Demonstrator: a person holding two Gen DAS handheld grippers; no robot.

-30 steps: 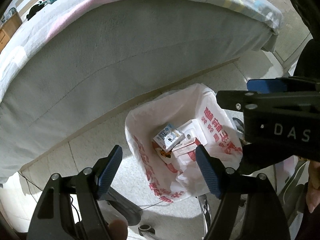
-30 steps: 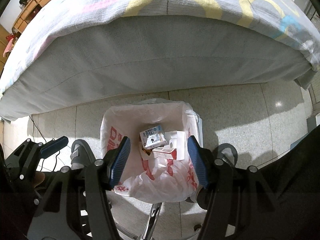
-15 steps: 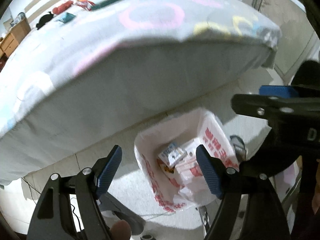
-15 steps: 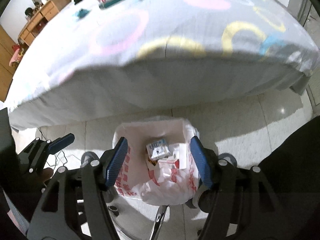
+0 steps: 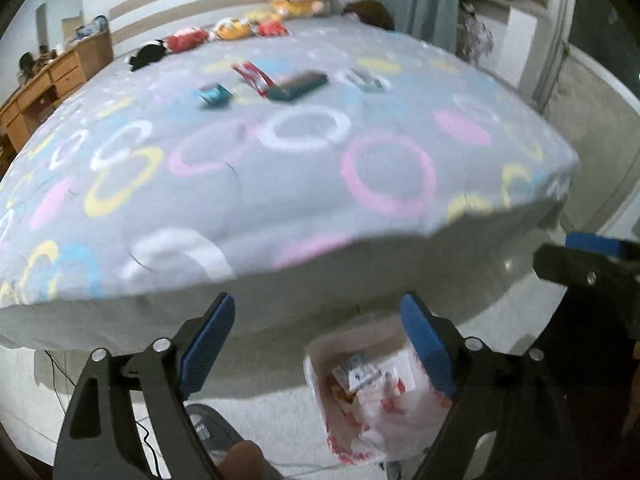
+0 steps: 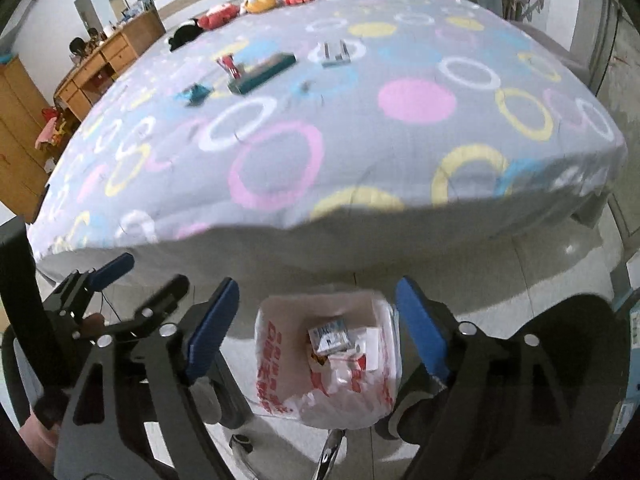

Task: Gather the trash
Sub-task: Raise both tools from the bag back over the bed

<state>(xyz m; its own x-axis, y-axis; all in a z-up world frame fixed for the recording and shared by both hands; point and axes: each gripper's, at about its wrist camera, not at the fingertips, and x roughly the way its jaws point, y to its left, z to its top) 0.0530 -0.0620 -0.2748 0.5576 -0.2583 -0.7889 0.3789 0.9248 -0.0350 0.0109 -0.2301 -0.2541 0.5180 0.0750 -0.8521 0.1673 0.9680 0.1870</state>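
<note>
On the floor by the bed's near edge stands the trash bag point(image 6: 328, 364), white with red print, small cartons point(image 6: 331, 334) lying inside. The left gripper point(image 5: 318, 350) hangs above it, jaws opening, nothing between them. The right gripper point(image 6: 316, 330) is over the bag too, jaws opening and empty. Far across the bed point(image 6: 340, 152), toward its head, lie a small teal piece point(image 6: 195, 95), a red pack point(image 6: 228, 65), a dark green box point(image 6: 262, 73) and a white carton point(image 6: 336, 53).
</note>
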